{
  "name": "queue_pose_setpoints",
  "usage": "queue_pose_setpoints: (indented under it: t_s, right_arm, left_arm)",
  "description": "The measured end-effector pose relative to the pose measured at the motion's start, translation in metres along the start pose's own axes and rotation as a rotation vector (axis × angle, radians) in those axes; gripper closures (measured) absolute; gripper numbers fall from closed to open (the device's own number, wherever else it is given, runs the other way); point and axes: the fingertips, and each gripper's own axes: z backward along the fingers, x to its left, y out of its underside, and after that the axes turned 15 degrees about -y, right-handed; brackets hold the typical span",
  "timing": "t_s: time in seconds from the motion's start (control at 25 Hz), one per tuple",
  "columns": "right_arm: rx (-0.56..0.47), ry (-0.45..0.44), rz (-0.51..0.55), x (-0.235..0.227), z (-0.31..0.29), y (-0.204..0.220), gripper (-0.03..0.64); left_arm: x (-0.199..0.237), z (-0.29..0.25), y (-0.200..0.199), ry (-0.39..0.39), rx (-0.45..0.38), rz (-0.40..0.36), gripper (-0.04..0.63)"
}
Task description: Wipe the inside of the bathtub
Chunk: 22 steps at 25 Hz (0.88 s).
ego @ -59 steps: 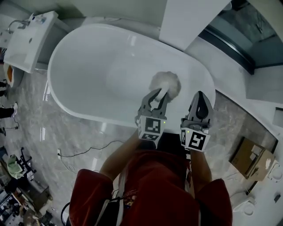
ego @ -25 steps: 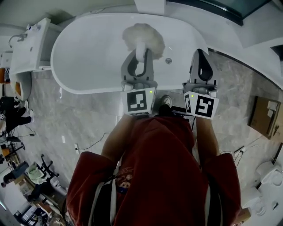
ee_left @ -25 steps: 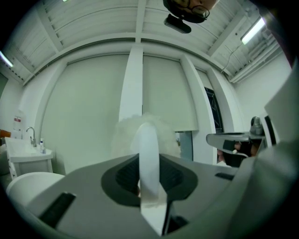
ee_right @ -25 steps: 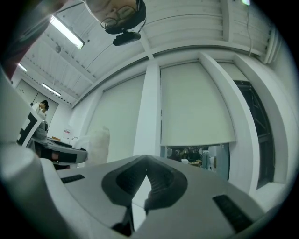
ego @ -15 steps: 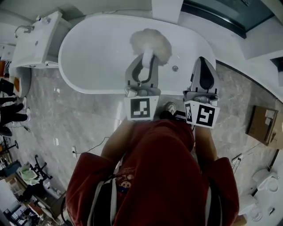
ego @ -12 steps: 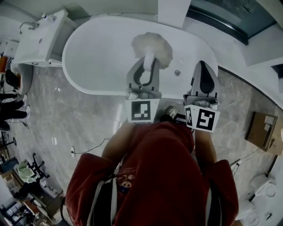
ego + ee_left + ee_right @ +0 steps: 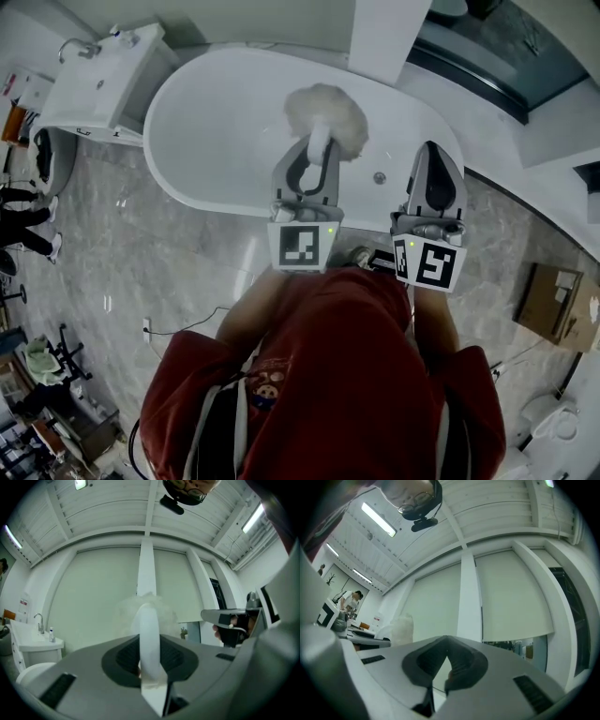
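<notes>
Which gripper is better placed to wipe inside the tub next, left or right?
Left. The left gripper is shut on the fluffy duster, held over the bathtub; the right gripper is shut and empty.

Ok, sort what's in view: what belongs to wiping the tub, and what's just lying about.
Part of the job:
bathtub
fluffy duster, clamped in the left gripper
right gripper, shut and empty

Just lying about:
washbasin unit
cardboard box
</notes>
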Motion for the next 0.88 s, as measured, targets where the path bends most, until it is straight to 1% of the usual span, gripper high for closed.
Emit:
queue_pose_setpoints:
  t_s: [0.16,0.44,0.64,0.72,0.8,0.88]
  right_arm:
    - [-0.008,-0.005,0.011,-0.001,-0.005,-0.006,0.606]
    - [0.001,-0.01,0.027,0.006,-0.007,-0.007,0.606]
    - [0.012,-0.003,0.03,0.005,-0.006,-0.003,0.606]
    - [0.02,0.002,0.043,0.002,-0.004,-0.004,0.606]
    - [0.025,0.013,0.053,0.001,-0.003,-0.007,0.606]
    - [0.024,0.023,0.05,0.003,-0.002,-0.008,0.606]
  left_arm:
    - [0.003,-0.002,-0.009,-0.01,-0.02,-0.016,0.502]
    - [0.01,-0.001,-0.016,-0.024,-0.033,0.008,0.502]
    - [0.008,-0.001,-0.013,-0.009,-0.027,-0.015,0.502]
    - [0.005,0.0,-0.013,0.0,-0.033,0.0,0.503]
    - [0.004,0.002,-0.012,0.011,-0.014,0.019,0.503]
    - [0.003,0.003,-0.011,0.022,-0.004,0.022,0.503]
